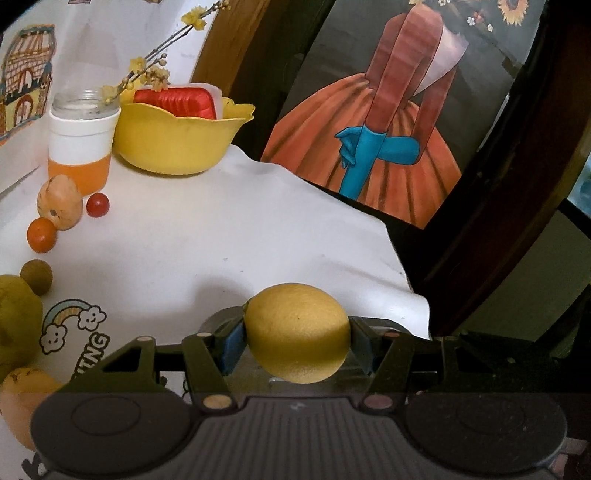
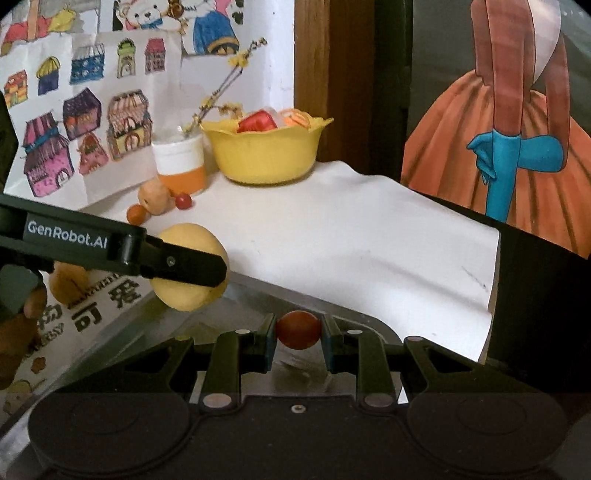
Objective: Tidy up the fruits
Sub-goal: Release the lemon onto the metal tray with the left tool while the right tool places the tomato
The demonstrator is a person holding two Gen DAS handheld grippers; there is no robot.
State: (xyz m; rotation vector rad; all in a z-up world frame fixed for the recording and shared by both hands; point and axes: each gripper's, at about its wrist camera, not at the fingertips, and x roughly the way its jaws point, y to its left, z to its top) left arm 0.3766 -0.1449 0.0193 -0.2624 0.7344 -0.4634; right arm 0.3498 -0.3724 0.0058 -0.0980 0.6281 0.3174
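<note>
Left wrist view: our left gripper [image 1: 297,334] clamps a round yellow lemon [image 1: 297,332] between blue pads, jaws spread wide. Our right gripper [image 2: 298,329] pinches a small red cherry tomato [image 2: 298,329], jaws narrow. Both hover over bare white tablecloth [image 1: 221,240], near its right edge; the yellow plastic bowl [image 1: 177,142] sits well apart.

A white cloth [image 1: 229,229] printed with a rainbow-and-cloud cartoon [image 1: 72,321] covers the tabletop. At its far end stands a white-and-orange jar [image 1: 79,147] holding a twig of small yellow blossoms [image 1: 155,70]. Behind it hangs a sheet of coloured drawings of houses [image 2: 81,122], with cartoon animals [image 2: 177,18] above. To the right, a painting of a figure in an orange skirt and blue gloves [image 1: 384,122] leans in a dark wooden frame [image 1: 524,206], beside a brown wooden post [image 2: 314,74].
</note>
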